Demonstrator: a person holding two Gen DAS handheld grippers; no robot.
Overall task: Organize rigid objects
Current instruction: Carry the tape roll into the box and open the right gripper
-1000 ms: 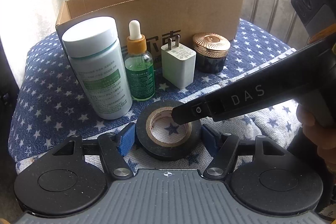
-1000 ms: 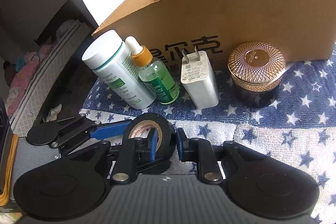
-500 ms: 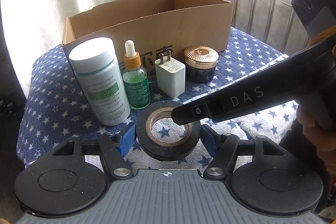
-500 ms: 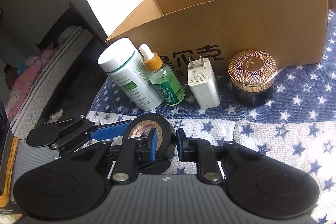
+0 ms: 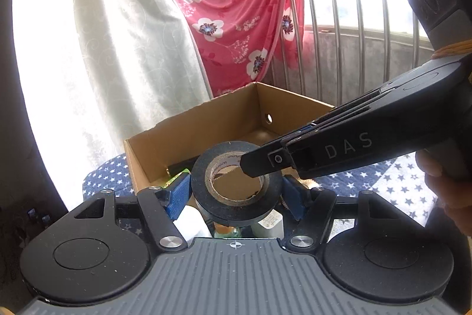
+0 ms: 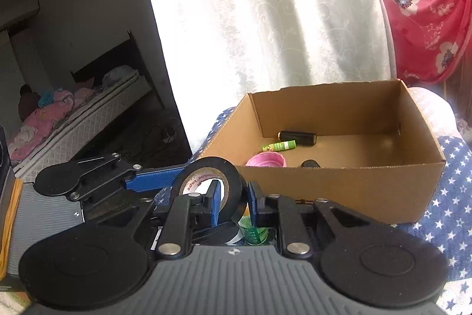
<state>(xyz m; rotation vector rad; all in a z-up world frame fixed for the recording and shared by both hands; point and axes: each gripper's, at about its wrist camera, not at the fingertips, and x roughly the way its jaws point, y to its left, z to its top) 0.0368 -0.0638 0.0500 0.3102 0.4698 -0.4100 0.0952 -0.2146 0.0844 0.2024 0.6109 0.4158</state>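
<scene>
Now lifted clear of the starred cloth (image 6: 451,188), tape roll (image 5: 236,191) held level with the near rim of the cardboard box (image 6: 339,185) (a second ago still down among the bottles). Left gripper (image 5: 236,194) half open, pads on the roll's outer sides; right gripper (image 6: 233,202) nearly closed, pinching its wall. Next, likely forward over the rim and down inside.

A: A roll of black electrical tape with a pale printed cardboard core (image 5: 236,191) hangs clear of the star-patterned cloth, pinched from both sides by blue pads, one finger passing through its hole.

B: And the open brown corrugated cardboard box (image 6: 339,185)?

A: It sits just beyond the roll, top open. Inside lie a black cylindrical tube (image 6: 298,137) on its side, a lime-green stick with printed label (image 6: 279,146) touching it, a pink ribbed round cup (image 6: 267,160) and a small dark rounded object (image 6: 310,163) against the near wall.
</scene>
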